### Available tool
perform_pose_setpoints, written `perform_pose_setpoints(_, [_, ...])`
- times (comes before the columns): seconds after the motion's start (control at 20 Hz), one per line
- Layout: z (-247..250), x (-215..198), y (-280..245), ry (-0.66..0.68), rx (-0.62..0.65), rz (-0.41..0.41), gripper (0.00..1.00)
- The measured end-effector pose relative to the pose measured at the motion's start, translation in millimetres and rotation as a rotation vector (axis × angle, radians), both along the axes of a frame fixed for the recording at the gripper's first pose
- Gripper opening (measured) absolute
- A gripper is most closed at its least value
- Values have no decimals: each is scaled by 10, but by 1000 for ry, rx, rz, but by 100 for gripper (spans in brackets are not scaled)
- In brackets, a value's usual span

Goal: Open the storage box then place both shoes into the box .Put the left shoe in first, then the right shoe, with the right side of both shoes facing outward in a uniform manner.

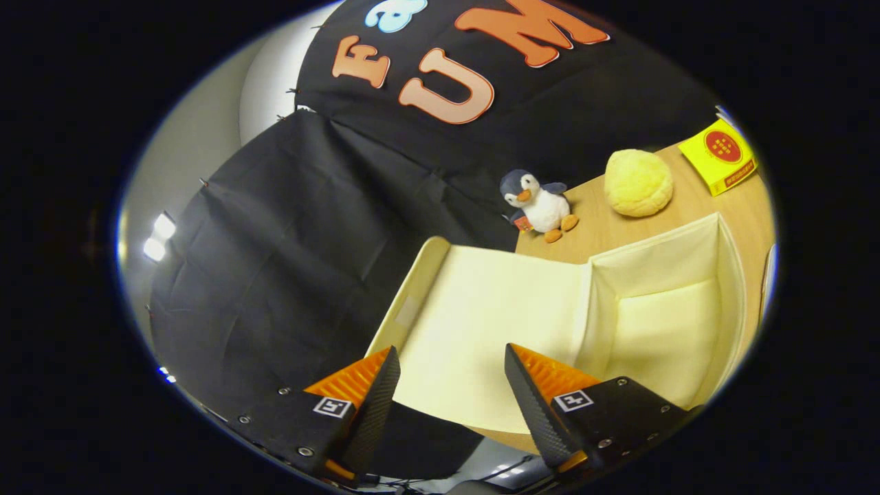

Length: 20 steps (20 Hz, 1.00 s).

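The gripper (450,364) hangs tilted above the bench (598,230), its fingers spread apart with nothing between them but the pale inside of the box's lid (481,323). The box (732,275), a cream fabric bin, stands open near the bench's front edge, its lid folded flat out toward the black cloth wall (295,261), the lid's far end reaching past the bench edge. The box's hollow lies beyond the right finger and holds nothing that can be seen. Behind the box, toward the bench's back edge where it meets the wall, a toy penguin (540,203) sits upright, facing the camera. A round yellow plush ball (638,182) rests beside it, apart from it, farther along the back of the bench. A yellow carton (718,157) with a red disc on its face lies near the back corner, past the ball. Two bright lights (158,237) glow at the far side of the wall.
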State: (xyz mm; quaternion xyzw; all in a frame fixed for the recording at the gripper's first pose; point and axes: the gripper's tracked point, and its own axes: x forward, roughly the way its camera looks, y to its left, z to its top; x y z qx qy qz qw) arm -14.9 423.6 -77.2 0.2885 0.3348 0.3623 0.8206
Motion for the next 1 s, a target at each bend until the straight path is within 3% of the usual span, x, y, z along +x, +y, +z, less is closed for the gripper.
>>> perform_pose_setpoints(0.05, [-39,23,-56,-7,-18,-12,96])
perform_pose_setpoints(0.5, [-80,163,-822,-40,-46,-164,98])
perform_pose_setpoints(1.0, [-370,206,-2322,-32,-172,-405,98])
